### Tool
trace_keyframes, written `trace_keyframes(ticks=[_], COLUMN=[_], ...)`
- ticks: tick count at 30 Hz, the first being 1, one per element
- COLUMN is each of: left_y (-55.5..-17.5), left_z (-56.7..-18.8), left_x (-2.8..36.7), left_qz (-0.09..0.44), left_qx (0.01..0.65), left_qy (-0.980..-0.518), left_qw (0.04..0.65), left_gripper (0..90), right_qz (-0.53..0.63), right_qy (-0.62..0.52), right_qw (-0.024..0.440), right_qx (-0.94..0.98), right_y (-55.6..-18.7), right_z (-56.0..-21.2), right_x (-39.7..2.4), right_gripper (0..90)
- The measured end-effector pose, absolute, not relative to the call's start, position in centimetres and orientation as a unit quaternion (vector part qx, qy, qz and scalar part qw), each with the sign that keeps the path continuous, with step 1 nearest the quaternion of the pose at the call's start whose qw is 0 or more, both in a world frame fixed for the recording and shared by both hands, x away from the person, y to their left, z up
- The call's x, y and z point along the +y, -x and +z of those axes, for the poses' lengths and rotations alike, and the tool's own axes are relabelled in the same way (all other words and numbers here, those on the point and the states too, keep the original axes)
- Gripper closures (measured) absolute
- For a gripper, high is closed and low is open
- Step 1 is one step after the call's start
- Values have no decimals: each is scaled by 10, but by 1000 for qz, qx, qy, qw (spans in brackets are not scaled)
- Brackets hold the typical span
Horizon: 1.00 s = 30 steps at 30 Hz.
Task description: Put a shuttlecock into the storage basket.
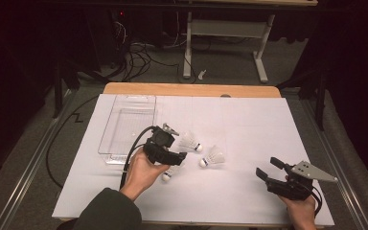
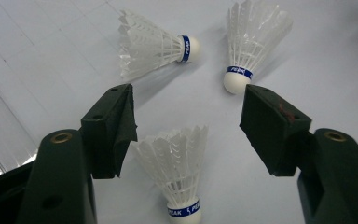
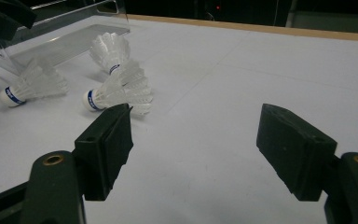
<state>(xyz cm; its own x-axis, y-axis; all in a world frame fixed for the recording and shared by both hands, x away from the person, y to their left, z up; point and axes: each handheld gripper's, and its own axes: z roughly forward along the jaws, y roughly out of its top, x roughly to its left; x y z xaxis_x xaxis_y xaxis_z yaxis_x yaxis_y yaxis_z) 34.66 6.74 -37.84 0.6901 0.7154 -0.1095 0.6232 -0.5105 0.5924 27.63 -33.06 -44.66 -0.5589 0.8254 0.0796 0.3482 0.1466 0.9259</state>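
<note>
The left gripper (image 2: pixel 186 121) and right gripper (image 3: pixel 193 140) are both gaping wide, the left straddling a featherlight, crushable shuttlecock (image 2: pixel 177 163), likely best pinched at its cork base.

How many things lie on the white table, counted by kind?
Shuttlecocks: 3, at and
Clear tray: 1
Total: 4
</note>
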Motion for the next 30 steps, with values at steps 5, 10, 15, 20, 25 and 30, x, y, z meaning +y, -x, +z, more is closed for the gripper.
trace_keyframes(ticks=[5, 10, 15, 20, 25, 30], left_y=[-345, -344, -343, -342, -340, -339], left_z=[-379, -379, -380, -381, -384, -388], left_x=[67, 66, 65, 66, 69, 72], left_qz=[71, 69, 68, 59, 54, 48], left_qx=[388, 390, 392, 397, 403, 409], left_qy=[-869, -872, -874, -874, -874, -872], left_qw=[298, 288, 280, 272, 267, 266], left_gripper=[342, 335, 335, 363, 359, 348], right_qz=[510, 511, 511, 510, 511, 511], right_qy=[-408, -407, -406, -406, -405, -405], right_qw=[234, 234, 233, 234, 234, 234], right_qx=[720, 720, 721, 721, 721, 721], right_y=[-276, -276, -276, -276, -276, -276], right_z=[-447, -447, -447, -447, -447, -447], right_x=[-331, -331, -330, -330, -330, -330], right_gripper=[272, 272, 272, 273, 272, 272])
